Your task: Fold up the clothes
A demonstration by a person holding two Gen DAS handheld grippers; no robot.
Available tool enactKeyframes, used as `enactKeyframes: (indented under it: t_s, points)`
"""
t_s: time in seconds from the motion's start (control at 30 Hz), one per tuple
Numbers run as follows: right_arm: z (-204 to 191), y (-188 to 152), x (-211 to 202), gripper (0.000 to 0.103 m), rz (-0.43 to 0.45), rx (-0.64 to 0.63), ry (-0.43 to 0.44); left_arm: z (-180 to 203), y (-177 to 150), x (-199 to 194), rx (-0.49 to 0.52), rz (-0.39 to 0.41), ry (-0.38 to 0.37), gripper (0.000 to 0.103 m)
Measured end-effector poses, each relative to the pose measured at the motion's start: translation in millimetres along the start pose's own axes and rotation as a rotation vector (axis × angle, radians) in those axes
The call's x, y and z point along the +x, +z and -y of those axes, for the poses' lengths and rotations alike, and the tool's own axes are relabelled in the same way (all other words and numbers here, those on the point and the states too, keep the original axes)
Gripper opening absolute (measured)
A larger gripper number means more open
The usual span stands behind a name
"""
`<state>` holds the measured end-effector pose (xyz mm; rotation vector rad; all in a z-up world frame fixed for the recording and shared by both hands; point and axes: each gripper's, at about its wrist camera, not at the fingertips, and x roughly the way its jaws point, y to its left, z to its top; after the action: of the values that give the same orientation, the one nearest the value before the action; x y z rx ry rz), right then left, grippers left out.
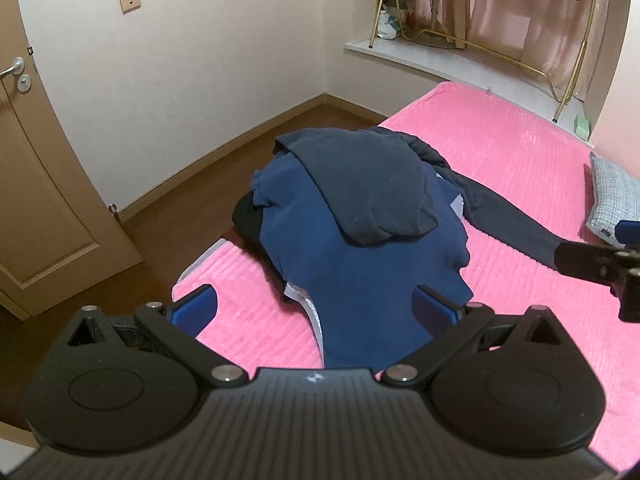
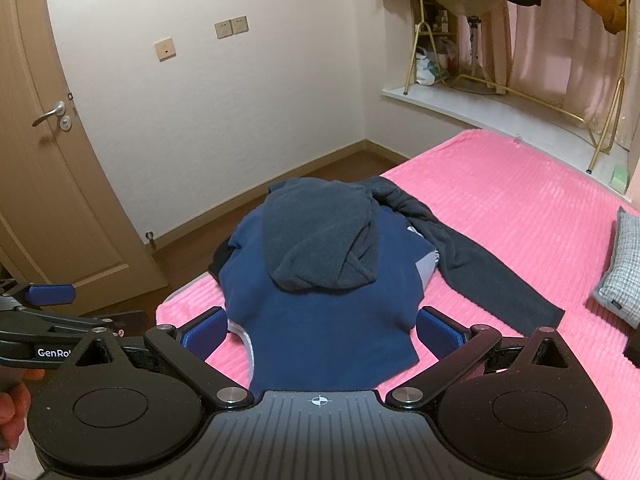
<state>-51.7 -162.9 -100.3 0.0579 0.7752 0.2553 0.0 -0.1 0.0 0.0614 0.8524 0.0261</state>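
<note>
A heap of clothes lies at the near left corner of the pink bed [image 1: 500, 152]. A navy blue garment [image 1: 360, 280] spreads toward me, with a silver-grey lining [image 1: 310, 308] showing at its left edge. A dark grey fleece garment [image 1: 368, 188] lies on top of it, and a dark sleeve [image 1: 504, 212] trails off to the right. My left gripper [image 1: 314, 292] hovers open over the navy hem, one blue pad on either side. My right gripper [image 2: 322, 312] is also open, straddling the same navy garment [image 2: 320, 320] below the grey fleece [image 2: 320, 240]. Neither holds cloth.
Brown floor [image 1: 208, 184] and a wooden door [image 1: 36, 200] lie left of the bed corner. A grey checked pillow [image 2: 620, 264] sits at the right. A gold clothes rack [image 2: 560, 92] stands on the window ledge. A hand [image 2: 12, 404] shows at the lower left.
</note>
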Motion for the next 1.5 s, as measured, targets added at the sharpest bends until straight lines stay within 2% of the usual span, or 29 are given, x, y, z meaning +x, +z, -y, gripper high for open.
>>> enactKeyframes:
  t_s: [0.27,1.5]
  points:
    - [-10,-5,3,0.103,0.004,0.001,-0.003,3,1,-1,0.017,-0.007,-0.008,0.102]
    - [-3,-9,1,0.103,-0.010,0.002,-0.010,0,-5,2,-0.002,-0.016,-0.028,0.102]
